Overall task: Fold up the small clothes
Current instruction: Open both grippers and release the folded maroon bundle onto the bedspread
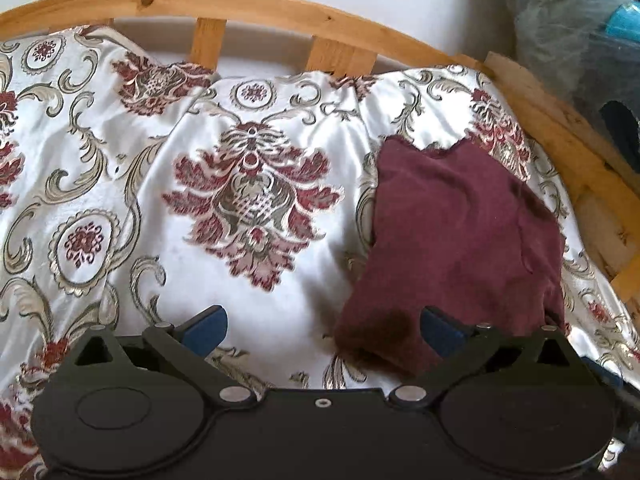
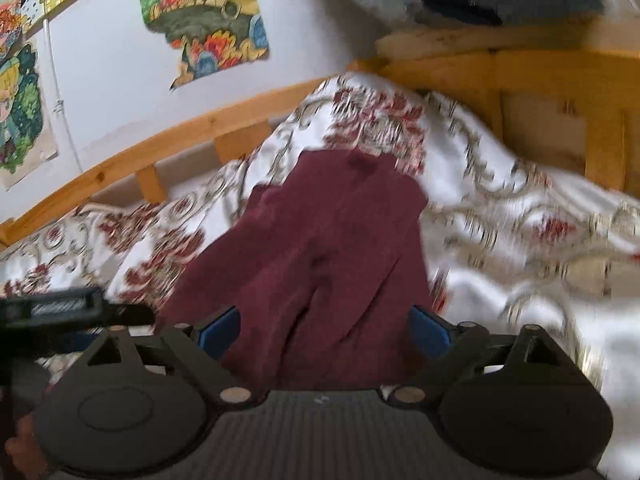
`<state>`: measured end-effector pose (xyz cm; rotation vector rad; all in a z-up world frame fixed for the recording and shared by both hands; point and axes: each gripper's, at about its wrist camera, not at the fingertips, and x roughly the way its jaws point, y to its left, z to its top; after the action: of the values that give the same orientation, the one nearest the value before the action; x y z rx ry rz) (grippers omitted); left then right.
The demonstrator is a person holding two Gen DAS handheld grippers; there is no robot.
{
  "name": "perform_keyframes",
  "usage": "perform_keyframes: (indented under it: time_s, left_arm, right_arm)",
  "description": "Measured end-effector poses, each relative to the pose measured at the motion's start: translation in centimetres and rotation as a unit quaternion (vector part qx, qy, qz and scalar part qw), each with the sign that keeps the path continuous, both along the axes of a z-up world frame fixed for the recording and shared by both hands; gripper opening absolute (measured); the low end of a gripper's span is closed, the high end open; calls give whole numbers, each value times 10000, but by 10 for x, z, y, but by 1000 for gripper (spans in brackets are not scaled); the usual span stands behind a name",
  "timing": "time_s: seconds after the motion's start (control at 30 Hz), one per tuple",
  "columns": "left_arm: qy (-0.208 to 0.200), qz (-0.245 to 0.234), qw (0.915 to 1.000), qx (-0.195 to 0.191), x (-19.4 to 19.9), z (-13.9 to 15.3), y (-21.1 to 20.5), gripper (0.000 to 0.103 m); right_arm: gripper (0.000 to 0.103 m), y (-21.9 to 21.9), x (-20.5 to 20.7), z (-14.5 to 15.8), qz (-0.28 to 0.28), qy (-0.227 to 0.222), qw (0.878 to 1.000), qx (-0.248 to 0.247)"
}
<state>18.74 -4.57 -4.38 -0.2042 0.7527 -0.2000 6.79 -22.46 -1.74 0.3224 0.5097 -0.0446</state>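
A small maroon garment lies partly folded on the patterned bedspread, at the right of the left wrist view. My left gripper is open; its right finger rests over the garment's near left corner, the left finger over bare bedspread. In the right wrist view the garment runs from between the fingers away toward the headboard. My right gripper is open, its blue pads on either side of the garment's bunched near end, which lies between them.
A wooden bed rail curves along the far side, with a wooden end frame at the right. Bagged bedding sits beyond the frame. Drawings hang on the white wall. The left gripper's body shows at the right wrist view's left edge.
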Motion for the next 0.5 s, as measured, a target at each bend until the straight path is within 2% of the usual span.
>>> perform_keyframes:
  time_s: [0.07, 0.17, 0.23, 0.27, 0.3, 0.33, 0.4, 0.5]
  left_arm:
    - [15, 6, 10000, 89, -3, -1, -2, 102]
    - [31, -30, 9998, 177, -6, -2, -5, 102]
    - [64, -40, 9998, 198, -7, -3, -7, 102]
    - [82, -43, 9998, 201, -8, -3, -8, 102]
    - [94, -49, 9997, 203, -9, -3, -9, 102]
    - [96, -52, 9997, 203, -10, -2, -10, 102]
    - [82, -67, 9997, 208, -13, 0, -10, 102]
    - [52, -122, 9996, 268, -18, 2, -10, 102]
  right_arm:
    - [86, 6, -2, -4, 116, 139, 9998, 13]
    - [69, 14, 0, -8, 226, 212, 9995, -94]
    - [49, 18, 4, -11, 264, 259, 9991, -194]
    - [42, 19, 5, -12, 303, 281, 9989, -222]
    - [26, 21, 5, -12, 341, 307, 9987, -222]
    - [18, 21, 5, -12, 356, 313, 9986, -219]
    - [11, 24, 0, -8, 307, 278, 9983, -398]
    - [8, 29, -5, -2, 237, 183, 9970, -720]
